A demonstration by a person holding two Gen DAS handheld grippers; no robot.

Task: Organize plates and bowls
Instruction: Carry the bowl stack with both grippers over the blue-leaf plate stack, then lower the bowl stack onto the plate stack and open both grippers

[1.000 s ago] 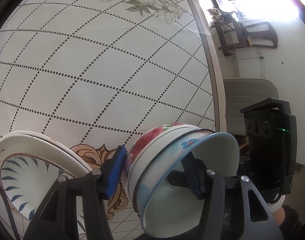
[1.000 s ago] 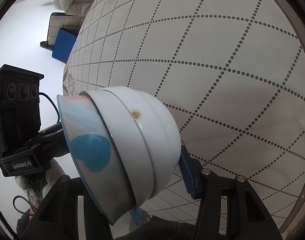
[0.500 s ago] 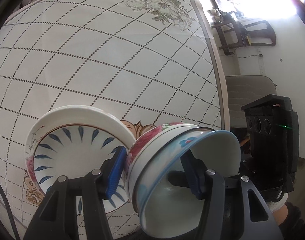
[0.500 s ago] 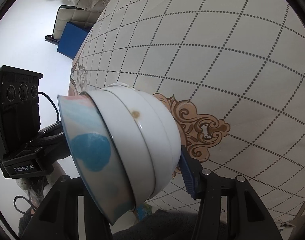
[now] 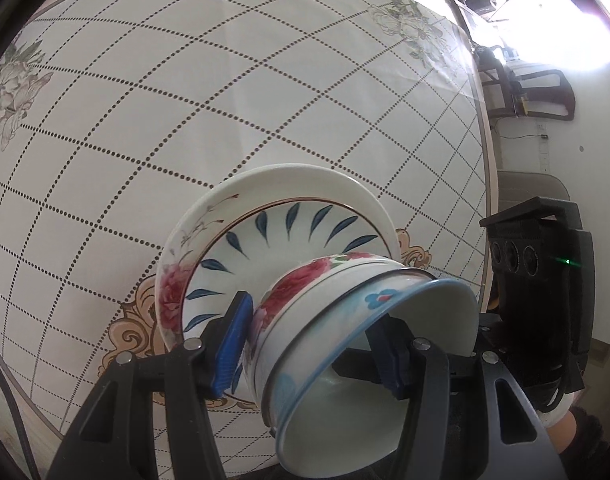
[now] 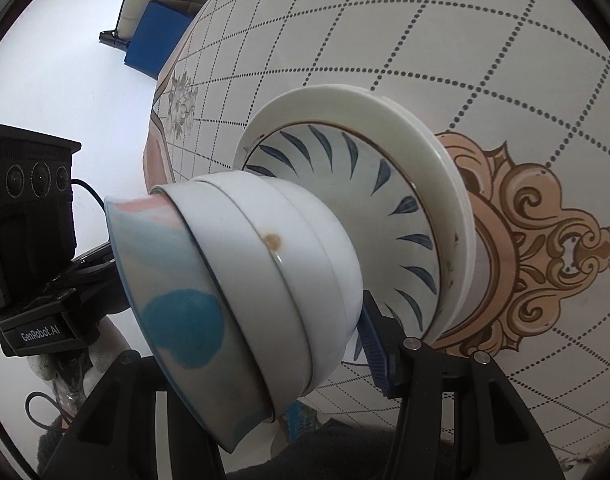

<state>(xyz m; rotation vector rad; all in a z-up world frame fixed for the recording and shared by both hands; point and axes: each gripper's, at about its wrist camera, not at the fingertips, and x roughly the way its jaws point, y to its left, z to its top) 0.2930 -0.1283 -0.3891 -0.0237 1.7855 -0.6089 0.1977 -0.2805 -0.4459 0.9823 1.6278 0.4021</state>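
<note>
Both grippers share one load: a nest of bowls (image 5: pixel 345 320) carried on its side between them, above the bench (image 5: pixel 185 100). The left gripper (image 5: pixel 317 344) has one blue pad (image 5: pixel 231 344) against the rose-painted outer wall and the other finger inside the mouth of the blue-rimmed bowl, so its jaws stand about half open, clamped on the rims. The right gripper (image 6: pixel 273 340) does the same from the opposite side; one pad (image 6: pixel 371 344) presses the white foot end of the bowls (image 6: pixel 265 280), while its other finger is hidden behind the nest. Two grips make sense here, I'd say, because the nested bowls are heavy and slick, and one pinch on the wall might let them slip apart.

Just beyond the bowls sits a stack of plates (image 5: pixel 273 232) on the bench, the top one painted with blue leaves, a wider white plate beneath. It rests over the orange scroll ornament (image 6: pixel 545 256) on the cloth. The bowls hang tilted near its near edge, apparently not touching it. My guess is that the bowls are meant to land on those plates, base down, so they would need righting first. In each view the other handset (image 5: pixel 545 280) shows beside the load.
</note>
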